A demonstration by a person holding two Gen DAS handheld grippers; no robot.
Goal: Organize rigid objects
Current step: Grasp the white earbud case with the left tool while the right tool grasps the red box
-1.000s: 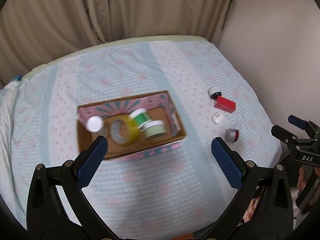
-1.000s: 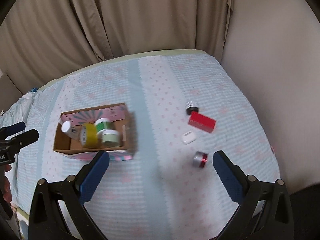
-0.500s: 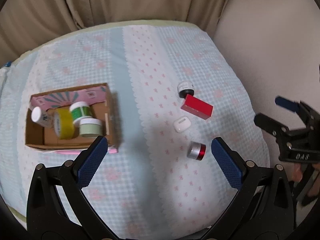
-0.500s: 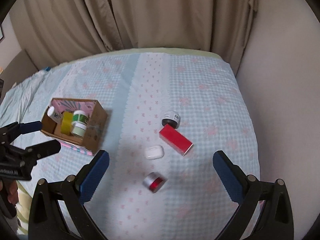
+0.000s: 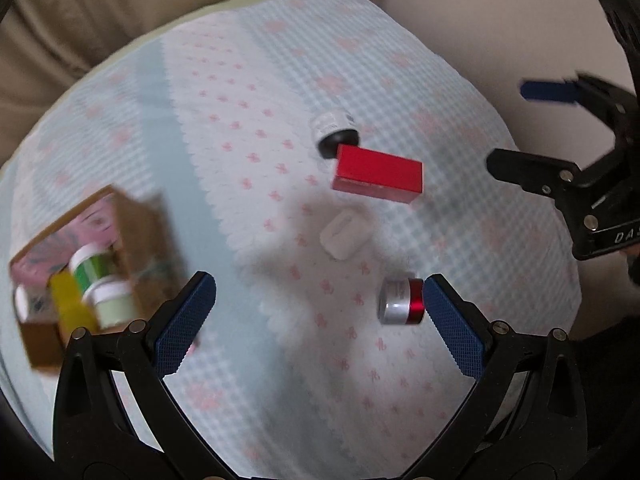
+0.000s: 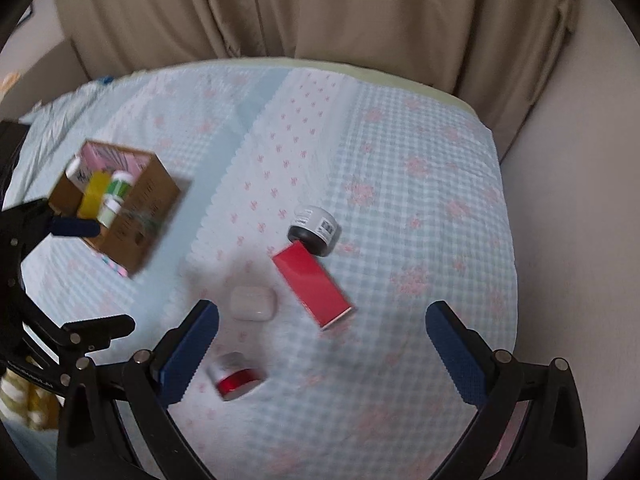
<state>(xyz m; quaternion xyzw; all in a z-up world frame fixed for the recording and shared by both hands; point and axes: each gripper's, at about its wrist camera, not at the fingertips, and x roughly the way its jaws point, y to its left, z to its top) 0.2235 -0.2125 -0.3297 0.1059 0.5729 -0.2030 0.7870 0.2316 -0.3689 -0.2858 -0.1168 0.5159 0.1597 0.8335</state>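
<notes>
Left claw (image 5: 316, 312): I have it spread wide, nothing in it — both blue pads bare.
Right claw (image 6: 322, 344): also wide apart and empty, hanging over the checked bedspread (image 6: 420, 208).
Silver-and-red tin (image 5: 401, 301): on its side just inside my left claw's right pad; from the right wrist it lies low beside the left pad.
White earbud case (image 6: 253, 303): just ahead of the right claw's left pad.
Red box (image 6: 313, 284): flat, ahead between the right claw's pads, one end touching the black-and-white jar (image 6: 315, 230) beyond it.
Cardboard box (image 5: 100, 268): off to my left claw's left — green-labelled jars and yellow tape inside, blurred.
</notes>
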